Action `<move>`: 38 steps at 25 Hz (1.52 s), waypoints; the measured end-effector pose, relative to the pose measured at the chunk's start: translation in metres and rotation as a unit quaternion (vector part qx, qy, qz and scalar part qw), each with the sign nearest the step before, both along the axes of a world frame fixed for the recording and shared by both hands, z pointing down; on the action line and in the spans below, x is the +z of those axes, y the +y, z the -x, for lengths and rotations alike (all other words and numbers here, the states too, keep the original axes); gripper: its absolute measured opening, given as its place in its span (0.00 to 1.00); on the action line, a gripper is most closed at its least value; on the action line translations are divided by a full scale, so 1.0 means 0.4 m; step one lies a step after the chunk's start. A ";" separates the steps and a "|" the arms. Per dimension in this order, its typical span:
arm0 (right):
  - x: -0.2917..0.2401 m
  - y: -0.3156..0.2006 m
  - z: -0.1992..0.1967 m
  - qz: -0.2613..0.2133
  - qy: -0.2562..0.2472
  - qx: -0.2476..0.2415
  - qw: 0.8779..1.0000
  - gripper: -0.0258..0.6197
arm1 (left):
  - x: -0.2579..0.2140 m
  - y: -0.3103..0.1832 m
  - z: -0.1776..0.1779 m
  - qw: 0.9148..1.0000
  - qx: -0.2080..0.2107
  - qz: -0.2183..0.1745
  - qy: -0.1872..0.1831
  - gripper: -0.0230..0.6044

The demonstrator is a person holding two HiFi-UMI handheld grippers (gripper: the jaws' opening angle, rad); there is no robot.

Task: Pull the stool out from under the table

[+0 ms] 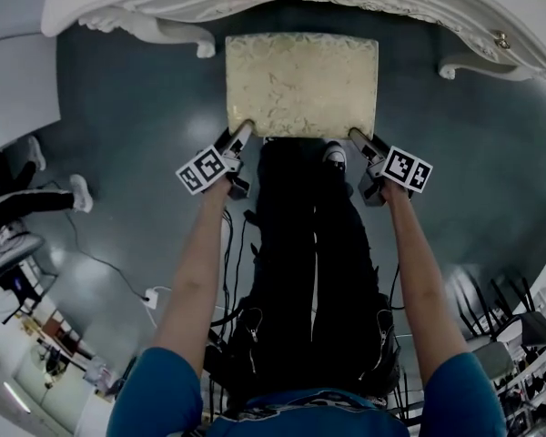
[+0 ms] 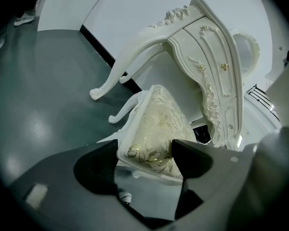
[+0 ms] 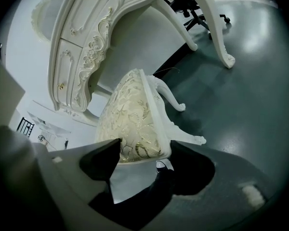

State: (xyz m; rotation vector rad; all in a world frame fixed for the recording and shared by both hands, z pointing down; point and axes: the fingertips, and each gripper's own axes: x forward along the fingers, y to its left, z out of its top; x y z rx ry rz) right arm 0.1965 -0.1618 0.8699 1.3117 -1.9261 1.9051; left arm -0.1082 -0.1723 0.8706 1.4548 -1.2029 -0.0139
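1. A dark, glossy floor (image 1: 118,98) fills the room below you. The white carved table (image 1: 164,3) runs along the far side. The frame cuts off its top, so you see only the curved front and two of its legs.
2. The stool (image 1: 300,85) stands on the floor just on the near side of the table's front edge, between those two legs. Its cream patterned cushion faces up at you. In the head view the seat hides whatever holds it up.
3. Your left gripper (image 1: 241,137) is clamped on the stool's near left corner. The left gripper view shows that corner between the jaws, one pad on the white frame and the other on the cushion.
4. Your right gripper (image 1: 355,137) grips the near right corner the same way, with the cushion edge wedged between its pads.
5. Only the gripper views show the curled legs (image 2: 123,110) of the stool, and each view shows just one side's pair.
6. One shoe (image 1: 335,156) peeks out between the grippers, just on the near side of the stool. Your other foot is hidden.
7. Cables (image 1: 100,262) trail across the floor at near left. The clutter at the corners is too small to identify.
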 end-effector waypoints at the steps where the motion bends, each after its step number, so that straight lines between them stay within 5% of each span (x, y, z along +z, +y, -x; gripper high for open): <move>1: 0.001 0.018 -0.002 0.004 -0.001 -0.004 1.000 0.55 | 0.002 0.021 -0.002 1.000 -0.001 0.003 0.001 0.63; 17: 0.013 0.184 -0.024 0.040 -0.012 -0.056 0.998 0.55 | 0.011 0.240 -0.024 0.998 -0.029 0.051 -0.012 0.66; 23: 0.000 0.191 -0.034 0.055 0.004 -0.043 0.998 0.57 | -0.018 0.242 -0.020 0.994 0.002 0.072 -0.088 0.65; 26: -0.023 0.197 -0.039 0.060 0.028 -0.039 0.997 0.57 | -0.069 0.222 -0.040 0.985 0.069 0.054 -0.148 0.61; 31: -0.151 0.173 -0.023 0.013 0.010 -0.060 0.998 0.55 | -0.182 0.206 -0.129 0.965 0.177 0.023 -0.194 0.59; 38: -0.415 0.110 0.027 -0.098 0.010 -0.155 0.983 0.45 | -0.413 0.168 -0.207 0.977 0.137 -0.040 -0.160 0.55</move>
